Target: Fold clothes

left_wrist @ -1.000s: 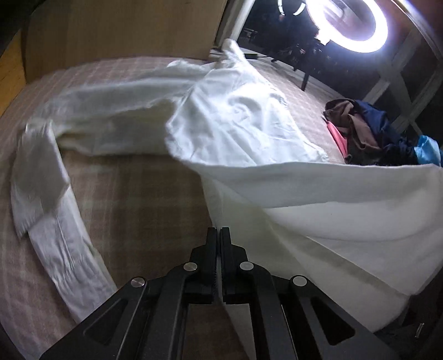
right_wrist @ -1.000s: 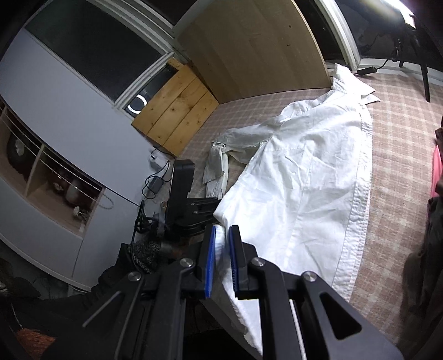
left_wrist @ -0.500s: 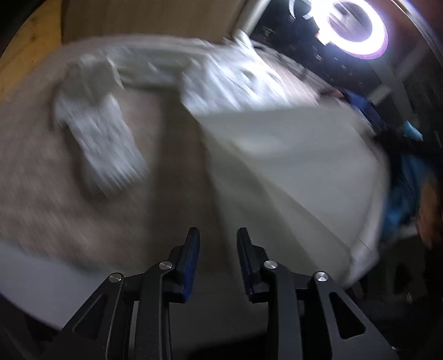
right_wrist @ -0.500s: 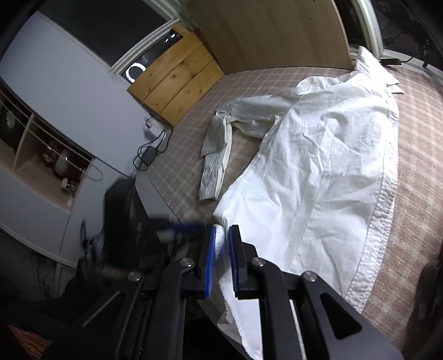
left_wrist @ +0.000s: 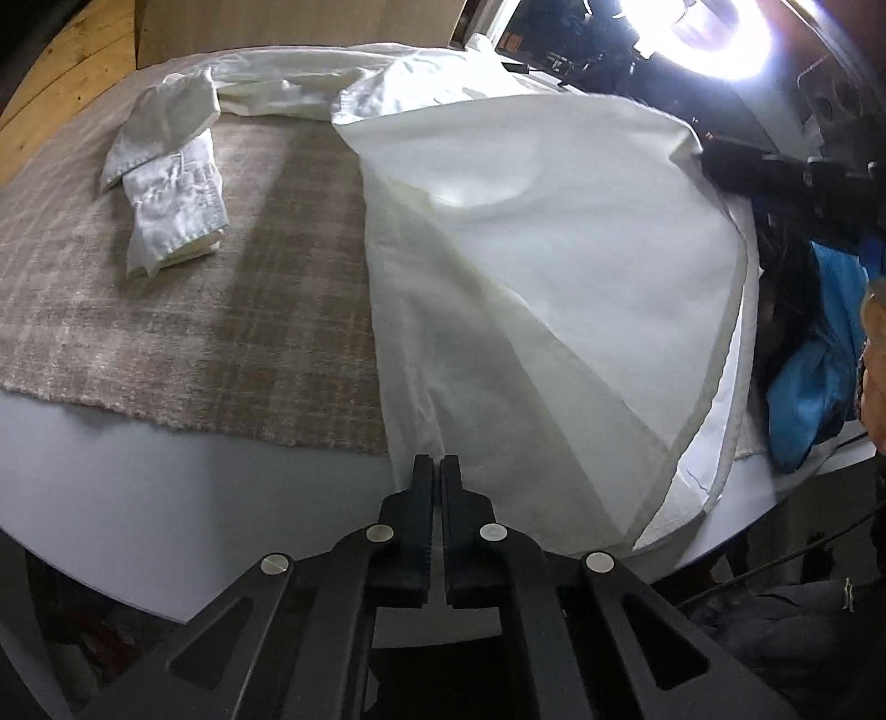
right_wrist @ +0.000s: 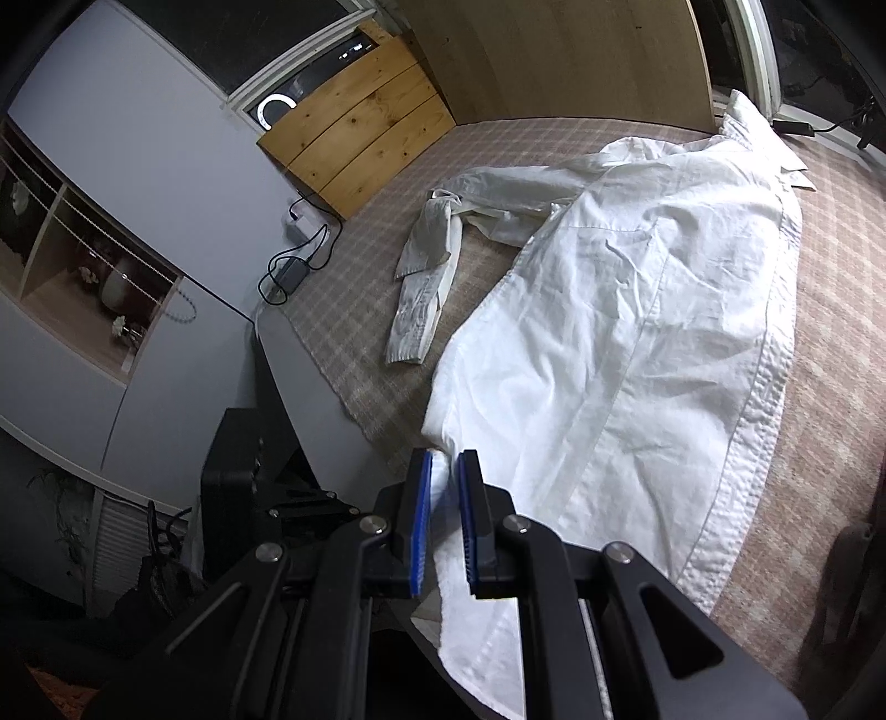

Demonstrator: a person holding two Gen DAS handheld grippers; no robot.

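Observation:
A white shirt [left_wrist: 554, 249] lies spread on a plaid cover [left_wrist: 194, 332], with one long sleeve [left_wrist: 171, 183] bunched to the left. My left gripper [left_wrist: 436, 465] is shut at the shirt's lower left hem, where the cloth drapes over the table's edge; it seems to pinch the cloth. In the right wrist view the shirt [right_wrist: 637, 332] runs away from my right gripper [right_wrist: 443, 471], which is shut on the near hem, with white cloth between its blue pads. The left wrist view shows the right gripper [left_wrist: 706, 158] holding that edge lifted at the far right.
A pile of dark and blue clothes [left_wrist: 803, 360] sits right of the shirt. A ring light [left_wrist: 714, 33] glares at the top right. Beyond the cover are a wooden panel [right_wrist: 354, 127], cables [right_wrist: 293, 260] and a wall shelf [right_wrist: 72, 266]. The white table edge [left_wrist: 166, 471] is near.
My left gripper let go of the shirt, opened, swung toward the near table edge and shut again at the hem. The right gripper kept its hold and dipped slightly.

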